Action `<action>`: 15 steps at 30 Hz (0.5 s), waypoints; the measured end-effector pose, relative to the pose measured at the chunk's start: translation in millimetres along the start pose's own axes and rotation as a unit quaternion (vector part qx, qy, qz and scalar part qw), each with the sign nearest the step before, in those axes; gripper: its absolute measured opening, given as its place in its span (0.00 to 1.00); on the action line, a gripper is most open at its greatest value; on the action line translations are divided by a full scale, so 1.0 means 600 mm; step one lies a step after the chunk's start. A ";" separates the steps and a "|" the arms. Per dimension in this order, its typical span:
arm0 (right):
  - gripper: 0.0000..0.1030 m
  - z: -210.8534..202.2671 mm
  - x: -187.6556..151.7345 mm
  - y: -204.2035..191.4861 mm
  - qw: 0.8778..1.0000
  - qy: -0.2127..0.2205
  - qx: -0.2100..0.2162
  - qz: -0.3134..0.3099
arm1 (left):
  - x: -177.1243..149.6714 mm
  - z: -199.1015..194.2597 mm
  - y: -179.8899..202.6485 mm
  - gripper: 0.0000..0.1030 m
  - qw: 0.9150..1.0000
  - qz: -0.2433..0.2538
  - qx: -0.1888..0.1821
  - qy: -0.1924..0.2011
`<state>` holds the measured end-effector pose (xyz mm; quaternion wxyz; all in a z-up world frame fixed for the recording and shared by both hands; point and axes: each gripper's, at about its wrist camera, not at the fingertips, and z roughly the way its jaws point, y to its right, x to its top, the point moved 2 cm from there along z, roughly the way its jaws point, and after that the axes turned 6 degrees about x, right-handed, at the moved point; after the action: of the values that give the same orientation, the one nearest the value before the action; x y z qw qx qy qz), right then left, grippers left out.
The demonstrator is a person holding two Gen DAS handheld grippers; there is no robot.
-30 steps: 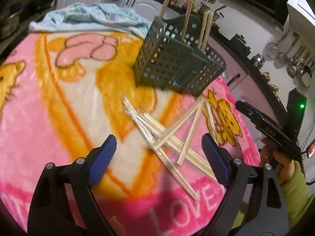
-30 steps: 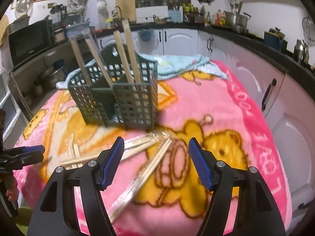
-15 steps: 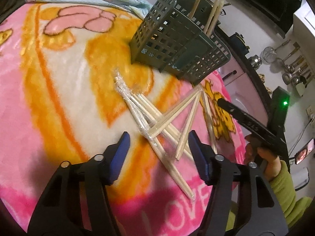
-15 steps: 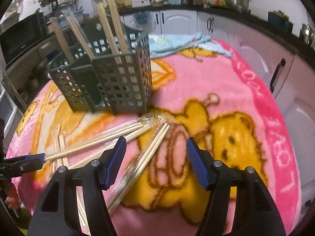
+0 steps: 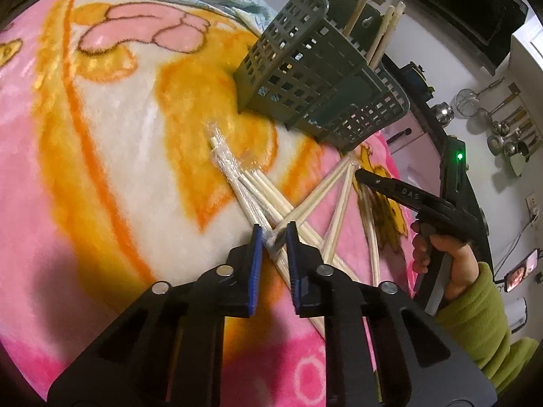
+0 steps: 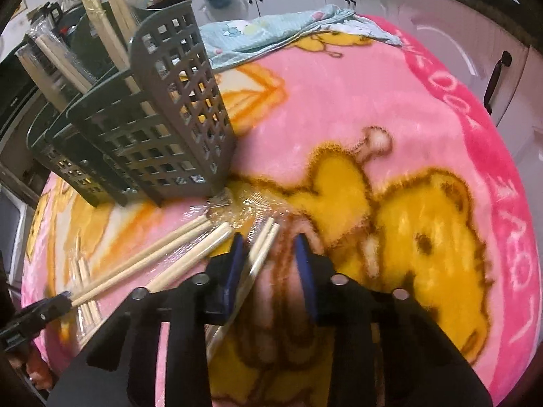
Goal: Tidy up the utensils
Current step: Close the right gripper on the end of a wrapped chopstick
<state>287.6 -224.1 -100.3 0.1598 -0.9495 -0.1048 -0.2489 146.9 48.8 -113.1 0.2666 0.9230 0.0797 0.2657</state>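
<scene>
**Pink blanket, scattered chopsticks, two grippers down among them**

Left wrist view: the left gripper (image 5: 274, 237) sits low on the pink blanket (image 5: 101, 135), its blue pads narrowed around a plastic-wrapped chopstick pair (image 5: 237, 190) where other pairs cross it; whether the pads actually pinch the wrap cannot be told. More chopsticks (image 5: 339, 203) fan out to the right. The grey caddy (image 5: 305, 78) stands far beyond them, with chopsticks upright in its compartments. Only this view shows the right gripper's body (image 5: 407, 196) from the side, held by a hand (image 5: 441, 254) in a green sleeve, and ladles hanging on the far right wall.

Right wrist view: the right gripper (image 6: 269, 254) is partly open, a chopstick pair (image 6: 261, 251) lying between its pads, next to the left one. The caddy (image 6: 152, 135) is far left, close to the pile's crinkled wrap ends. Only here do a bear print (image 6: 424, 244), a blue cloth (image 6: 271, 34) at the far edge, and the left gripper's tip at the near left show.
</scene>
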 end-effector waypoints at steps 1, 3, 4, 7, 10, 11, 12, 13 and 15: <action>0.18 0.000 0.002 0.001 1.000 -0.001 0.000 0.001 | 0.002 -0.003 -0.001 0.08 1.000 0.000 0.000 0.003; 0.13 -0.001 0.003 0.005 1.000 -0.002 0.009 0.006 | 0.005 -0.010 0.000 0.07 1.000 0.002 -0.002 0.008; 0.09 -0.002 0.004 0.009 1.000 -0.001 0.014 0.010 | 0.007 -0.014 0.001 0.07 1.000 0.005 -0.003 0.012; 0.06 -0.008 0.009 0.021 0.999 0.004 0.035 0.024 | 0.015 -0.034 0.013 0.06 0.999 0.019 -0.005 0.030; 0.06 -0.032 0.010 0.021 0.998 0.022 0.047 0.027 | 0.030 -0.061 0.029 0.05 0.998 0.036 -0.009 0.052; 0.06 -0.044 0.012 0.020 0.998 0.032 0.054 0.026 | 0.036 -0.071 0.039 0.04 0.997 0.045 -0.011 0.062; 0.05 -0.054 0.014 0.018 0.997 0.038 0.057 0.025 | 0.041 -0.079 0.048 0.04 0.996 0.053 -0.011 0.069; 0.06 -0.064 0.012 0.016 0.997 0.044 0.058 0.023 | 0.047 -0.088 0.058 0.04 0.995 0.063 -0.011 0.077; 0.05 -0.087 0.016 0.011 0.996 0.056 0.063 0.014 | 0.056 -0.102 0.076 0.03 0.993 0.078 -0.012 0.089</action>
<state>274.8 -247.7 -53.9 0.2281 -0.9235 -0.0976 -0.2924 143.0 47.5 -29.4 0.2483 0.8957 0.0273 0.3678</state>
